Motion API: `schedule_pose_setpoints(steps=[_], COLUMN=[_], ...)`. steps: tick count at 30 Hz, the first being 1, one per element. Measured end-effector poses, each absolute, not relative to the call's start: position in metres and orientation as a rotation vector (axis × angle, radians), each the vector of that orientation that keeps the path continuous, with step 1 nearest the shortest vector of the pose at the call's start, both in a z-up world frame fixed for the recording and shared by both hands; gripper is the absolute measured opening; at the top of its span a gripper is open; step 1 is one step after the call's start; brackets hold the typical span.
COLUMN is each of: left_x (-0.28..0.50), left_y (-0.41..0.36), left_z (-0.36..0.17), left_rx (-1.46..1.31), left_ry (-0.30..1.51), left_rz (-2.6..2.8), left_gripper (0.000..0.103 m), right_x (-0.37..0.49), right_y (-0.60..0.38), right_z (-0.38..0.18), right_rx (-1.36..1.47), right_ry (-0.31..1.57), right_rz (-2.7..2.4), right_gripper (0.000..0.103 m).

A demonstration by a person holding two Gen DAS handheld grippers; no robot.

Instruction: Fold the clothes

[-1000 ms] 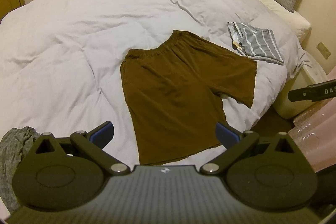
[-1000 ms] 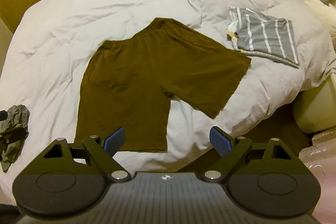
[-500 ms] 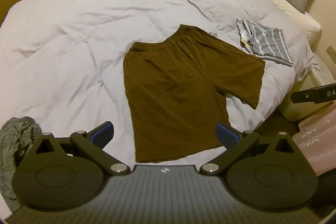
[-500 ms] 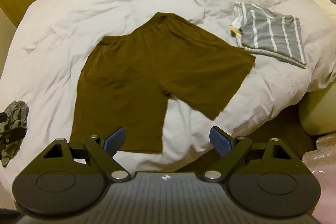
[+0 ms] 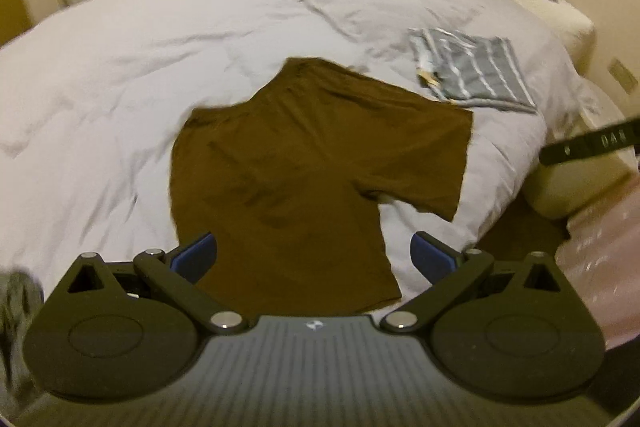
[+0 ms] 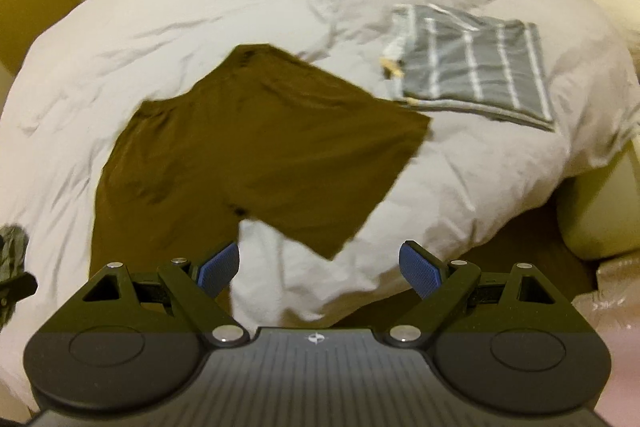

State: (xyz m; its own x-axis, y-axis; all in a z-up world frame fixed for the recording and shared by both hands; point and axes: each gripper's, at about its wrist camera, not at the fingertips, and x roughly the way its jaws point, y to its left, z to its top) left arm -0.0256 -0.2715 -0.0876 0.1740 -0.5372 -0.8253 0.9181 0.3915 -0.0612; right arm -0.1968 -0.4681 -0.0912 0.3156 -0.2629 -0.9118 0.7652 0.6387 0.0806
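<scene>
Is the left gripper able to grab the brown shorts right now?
Probably yes. The left gripper has its jaws open and holds nothing, and the brown shorts lie flat on the white duvet just ahead, nothing between them.

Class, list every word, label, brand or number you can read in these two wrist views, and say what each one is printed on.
"DAN": pale letters on the black bar at the right edge of the left wrist view; blurred and cut off by the frame, so the reading is uncertain.
Small white logo on the left claw body: a symbol, no letters.
The same kind of logo on the right claw body: no letters.
Brown shorts and striped folded garment: no readable text.
</scene>
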Motion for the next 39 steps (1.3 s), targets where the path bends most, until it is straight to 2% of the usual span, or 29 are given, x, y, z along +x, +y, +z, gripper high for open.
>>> schedule_pose_setpoints(steps=[14,24,29,31,39], left_x=[-0.005,-0.019,-0.011,-0.002,0.034], left_y=[-0.373,-0.454,-0.501,-0.52,-0.579], left_z=[-0.102,-0.123,-0.137,-0.143,-0.187], left_rx=[0.546,0.595,0.68,0.718,1.084], left_ry=[0.82,0.809,0.757,0.743,0.556], left_rz=[-1.28,-1.211,-1.149,-1.159,-1.372], left_gripper=[0.101,0.101,0.101,0.101,0.098], right_x=[-0.215,-0.211,-0.198,-0.192,-0.181], right_y=[-0.51,-0.615,-0.686,-0.706,-0.76], right_z=[-0.071,-0.109,-0.154,-0.177,-0.268], right_rx=[0.587,0.562,0.486,0.456,0.462], right_ry=[0.997,1.032,1.074,1.092,1.114], right_rz=[-0.867,-0.731,-0.477,-0.377,-0.261], right_gripper=[0.089,0.089,0.081,0.074,0.055])
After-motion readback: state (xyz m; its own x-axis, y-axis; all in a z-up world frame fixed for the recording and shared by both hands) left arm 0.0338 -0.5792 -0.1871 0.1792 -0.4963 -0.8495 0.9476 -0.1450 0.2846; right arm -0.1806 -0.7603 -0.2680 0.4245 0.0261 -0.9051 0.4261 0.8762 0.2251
